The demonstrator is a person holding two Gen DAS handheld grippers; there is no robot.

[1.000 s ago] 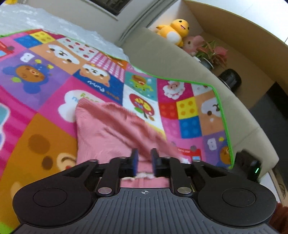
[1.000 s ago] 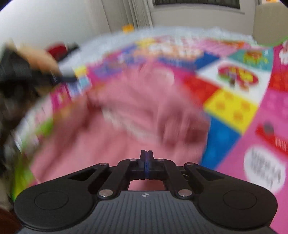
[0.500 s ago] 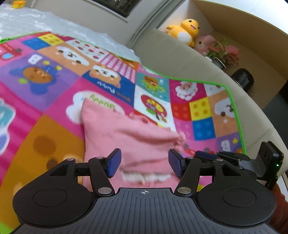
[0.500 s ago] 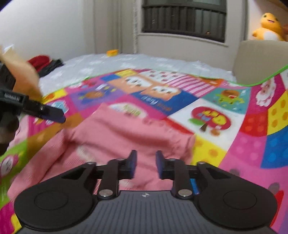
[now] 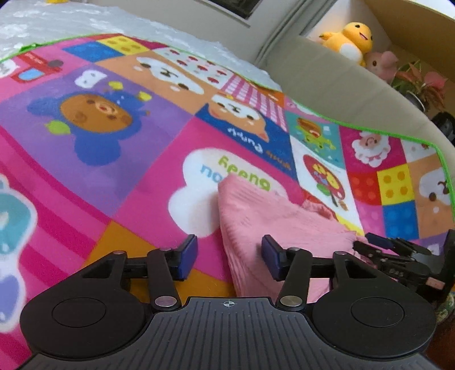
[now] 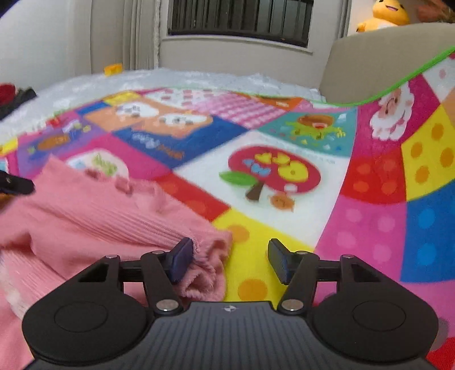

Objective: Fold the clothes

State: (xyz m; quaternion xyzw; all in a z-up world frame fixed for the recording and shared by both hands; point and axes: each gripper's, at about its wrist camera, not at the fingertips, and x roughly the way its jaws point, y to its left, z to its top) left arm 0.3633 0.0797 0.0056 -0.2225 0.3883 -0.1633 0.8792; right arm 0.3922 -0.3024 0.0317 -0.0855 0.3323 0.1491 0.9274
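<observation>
A pink ribbed knit garment point(image 5: 273, 222) lies folded on the colourful cartoon blanket point(image 5: 119, 159). My left gripper point(image 5: 229, 257) is open over the garment's left edge, one pad on the blanket side, the other above the pink cloth, holding nothing. In the right wrist view the same garment point(image 6: 85, 216) fills the lower left, its frilled cuff under the left pad. My right gripper point(image 6: 230, 260) is open and empty over the cuff's end and a yellow patch. The right gripper's fingers point(image 5: 381, 242) show at the garment's right side in the left view.
A beige sofa back point(image 5: 341, 94) borders the blanket, with a yellow plush toy point(image 5: 349, 38), a pink plush and a potted plant point(image 5: 421, 85) behind it. White bubble wrap point(image 6: 199, 81) lies beyond the blanket's green edge, below a window point(image 6: 239, 20). Dark clothes point(image 6: 14, 96) sit far left.
Both grippers were shut on the pink garment a second ago, then opened and let it go. The garment now lies flat on the blanket; both grippers have spread wider and shifted slightly outward.
</observation>
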